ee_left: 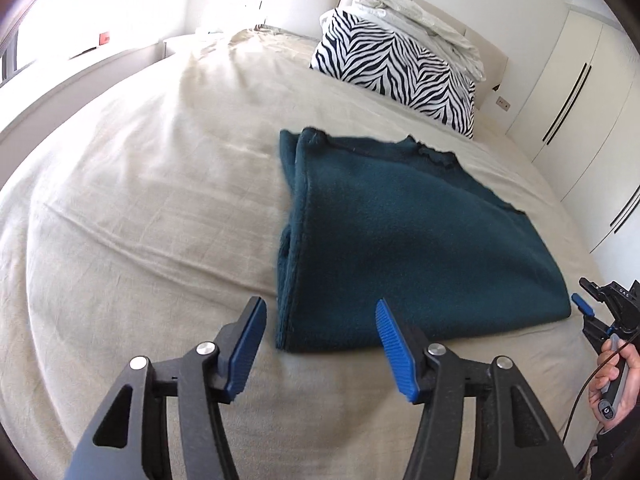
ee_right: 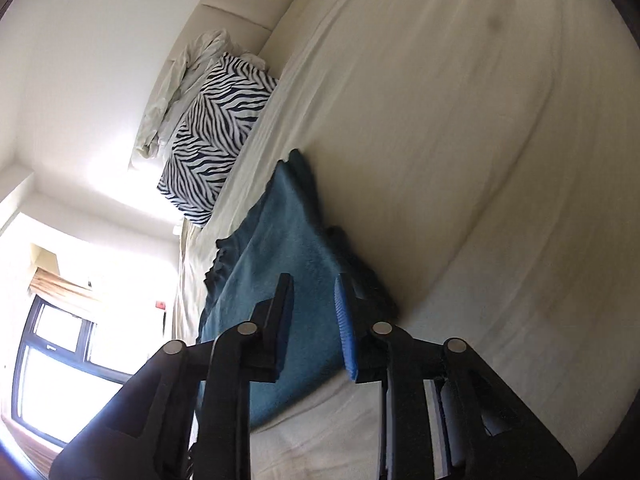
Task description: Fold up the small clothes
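Observation:
A dark teal garment [ee_left: 400,236] lies folded into a rough rectangle on the beige bed sheet [ee_left: 140,200]. My left gripper [ee_left: 320,306] hovers open just short of the garment's near left corner, which shows between the two blue pads without touching them. At the near right corner, my right gripper [ee_left: 584,296] is held by a hand [ee_left: 612,376]. In the rolled right wrist view the same garment [ee_right: 280,240] runs away from my right gripper [ee_right: 313,282]. Its jaws stand a little apart over the fabric and nothing is pinched between them.
A zebra-print pillow [ee_left: 396,76] and a bundled white duvet [ee_left: 420,20] lean on the headboard at the far end. White wardrobe doors [ee_left: 580,92] stand to the right of the bed. A bright window [ee_right: 52,360] is on the opposite side.

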